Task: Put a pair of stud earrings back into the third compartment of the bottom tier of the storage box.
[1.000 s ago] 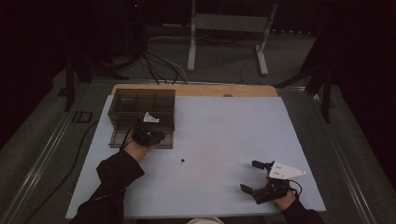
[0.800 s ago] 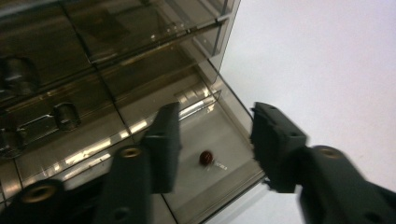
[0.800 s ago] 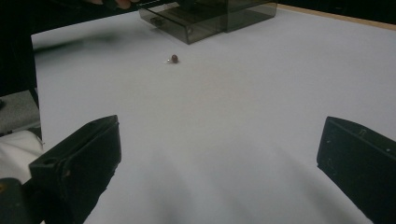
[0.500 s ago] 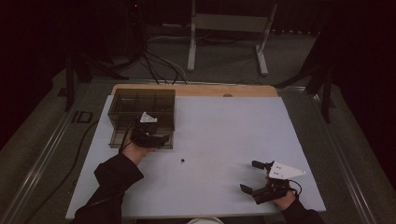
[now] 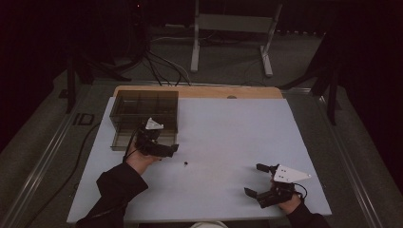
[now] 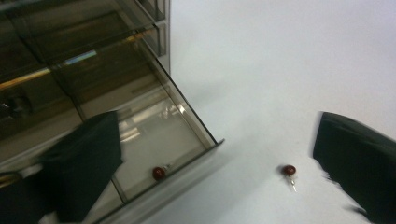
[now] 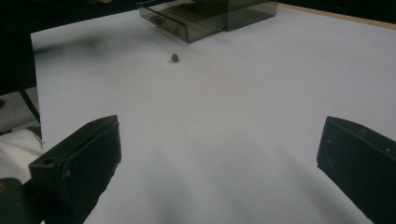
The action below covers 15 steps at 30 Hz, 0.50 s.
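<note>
left gripper [image 6: 212,172] jaws just opened, empty, over open drawer [image 6: 187,172] | red earring [image 6: 289,171] at its 3 o'clock: tiny, light, slippery; pinch your pads on the bead, not the pin

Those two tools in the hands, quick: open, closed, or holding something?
Left tool: open, jaws just been opening, nothing between them.
Right tool: open, holding nothing.

Table [image 5: 223,133] middle and right lie open; smoky drawer box [image 5: 145,111] with pulled-out drawer [image 6: 154,140] blocks far left.
</note>
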Motion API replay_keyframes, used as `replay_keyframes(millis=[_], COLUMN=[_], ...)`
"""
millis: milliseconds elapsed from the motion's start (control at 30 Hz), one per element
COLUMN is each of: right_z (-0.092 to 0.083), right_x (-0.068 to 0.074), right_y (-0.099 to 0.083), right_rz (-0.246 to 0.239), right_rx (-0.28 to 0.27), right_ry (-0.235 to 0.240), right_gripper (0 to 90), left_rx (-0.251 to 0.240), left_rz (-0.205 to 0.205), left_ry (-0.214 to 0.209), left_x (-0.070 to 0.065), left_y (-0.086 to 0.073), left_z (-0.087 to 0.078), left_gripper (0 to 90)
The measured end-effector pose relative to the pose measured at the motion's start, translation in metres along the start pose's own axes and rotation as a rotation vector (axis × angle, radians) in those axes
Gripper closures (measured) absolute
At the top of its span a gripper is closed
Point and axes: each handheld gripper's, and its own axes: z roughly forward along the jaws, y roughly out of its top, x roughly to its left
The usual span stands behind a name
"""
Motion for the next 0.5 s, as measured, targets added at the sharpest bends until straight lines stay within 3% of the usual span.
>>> replay_keyframes(millis=[67,500], right_z=[0.000,0.000], right_x=[0.000,0.000], right_y=[0.000,0.000], right_rz=[0.003,0.001], right_rx=[-0.003,-0.002], right_ry=[0.000,-0.001], right_gripper=[0.0,0.0], left_rx=[0.001,0.033], left_rz=[0.004,0.046], left_ry=[0.017,-0.046], left_x=[-0.005,-0.028], left_y=[-0.001,-0.014], left_z=[-0.001,0.004], left_gripper=[2.2,2.3])
